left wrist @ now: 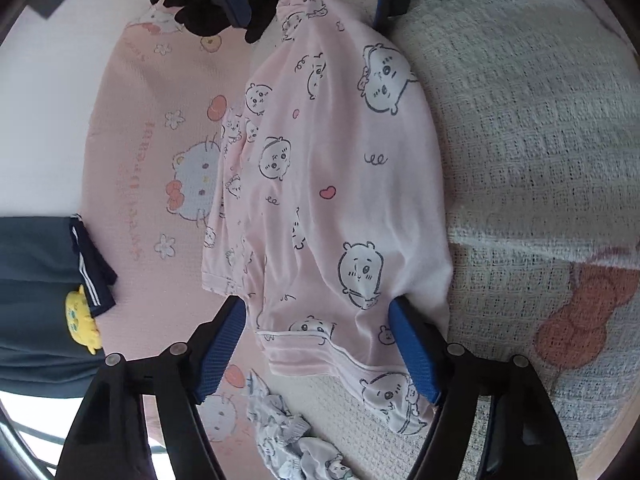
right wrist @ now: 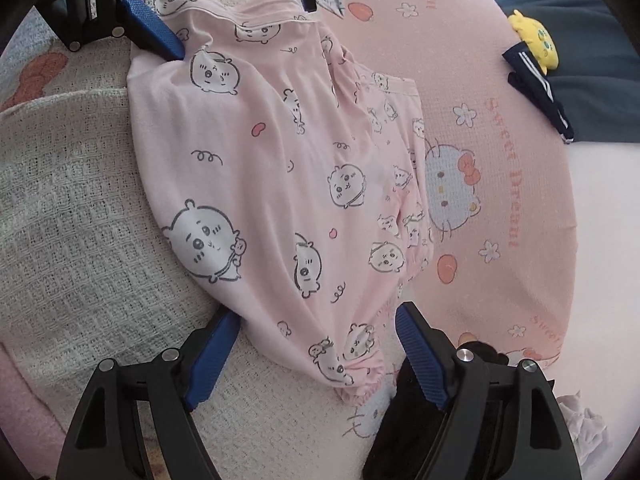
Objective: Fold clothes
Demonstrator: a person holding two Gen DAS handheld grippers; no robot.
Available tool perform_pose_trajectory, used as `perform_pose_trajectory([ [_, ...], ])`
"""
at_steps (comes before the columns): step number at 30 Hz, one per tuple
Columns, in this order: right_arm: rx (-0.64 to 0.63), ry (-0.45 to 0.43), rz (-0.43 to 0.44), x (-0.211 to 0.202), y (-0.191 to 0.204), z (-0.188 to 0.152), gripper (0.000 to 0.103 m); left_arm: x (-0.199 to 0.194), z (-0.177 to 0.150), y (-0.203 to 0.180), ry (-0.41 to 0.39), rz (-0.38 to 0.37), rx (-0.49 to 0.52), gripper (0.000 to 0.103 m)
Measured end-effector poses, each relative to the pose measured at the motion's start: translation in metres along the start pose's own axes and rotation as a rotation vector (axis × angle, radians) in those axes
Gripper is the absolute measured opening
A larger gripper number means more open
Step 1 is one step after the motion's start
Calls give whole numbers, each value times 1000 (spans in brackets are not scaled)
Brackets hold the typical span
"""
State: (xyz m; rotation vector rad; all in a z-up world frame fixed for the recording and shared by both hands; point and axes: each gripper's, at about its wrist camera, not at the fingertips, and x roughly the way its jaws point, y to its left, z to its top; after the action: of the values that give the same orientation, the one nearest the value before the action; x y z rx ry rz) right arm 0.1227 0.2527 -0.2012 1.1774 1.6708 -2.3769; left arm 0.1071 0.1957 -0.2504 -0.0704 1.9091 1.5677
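Pink bedding printed with cartoon cats, flowers and the words "Sweet Dream" covers one side of the surface, and a cream waffle-weave blanket covers the other, the two meeting under the garment. Across that seam lies the pink pyjama piece, printed with round cartoon faces, small hearts and squiggles; it is folded lengthwise into a long band, with a piped hem at one end and a gathered cuff at the other. A dark blue garment with white stripes sits well apart at the edge of the pink bedding, with a small yellow plush toy on it. A crumpled pale printed cloth lies near the hem end of the pyjama piece. The left gripper straddles the hem end, its blue pads spread to either side of the fabric, one pad at the fold edge and the other clear of the cloth; it grips nothing. The right gripper stands at the cuff end with its jaws wide apart, the bunched cuff between them but pressed by neither pad. Each gripper shows at the far end of the other's view, facing it along the garment.
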Motion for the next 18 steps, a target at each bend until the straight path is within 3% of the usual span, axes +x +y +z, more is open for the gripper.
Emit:
perform_pose_trajectory([
  [3, -55, -34, -28, -4, 4, 0, 80, -4, 0, 9, 22, -32, -58, 73],
  [7, -35, -47, 6, -6, 0, -4, 80, -22, -3, 30, 13, -136, -149, 74],
  [13, -13, -98, 0, -3, 0, -3, 79, -31, 5, 21, -28, -195, -135, 80],
  [14, 28, -95, 42, -1, -4, -3, 74, -30, 8, 17, -26, -197, -123, 80],
  [15, 68, -93, 83, 0, -8, -3, 55, -28, 10, 13, -25, -199, -112, 80],
  [18, 181, -63, 197, 6, -15, -1, 11, -29, 13, 16, -22, -197, -139, 82],
])
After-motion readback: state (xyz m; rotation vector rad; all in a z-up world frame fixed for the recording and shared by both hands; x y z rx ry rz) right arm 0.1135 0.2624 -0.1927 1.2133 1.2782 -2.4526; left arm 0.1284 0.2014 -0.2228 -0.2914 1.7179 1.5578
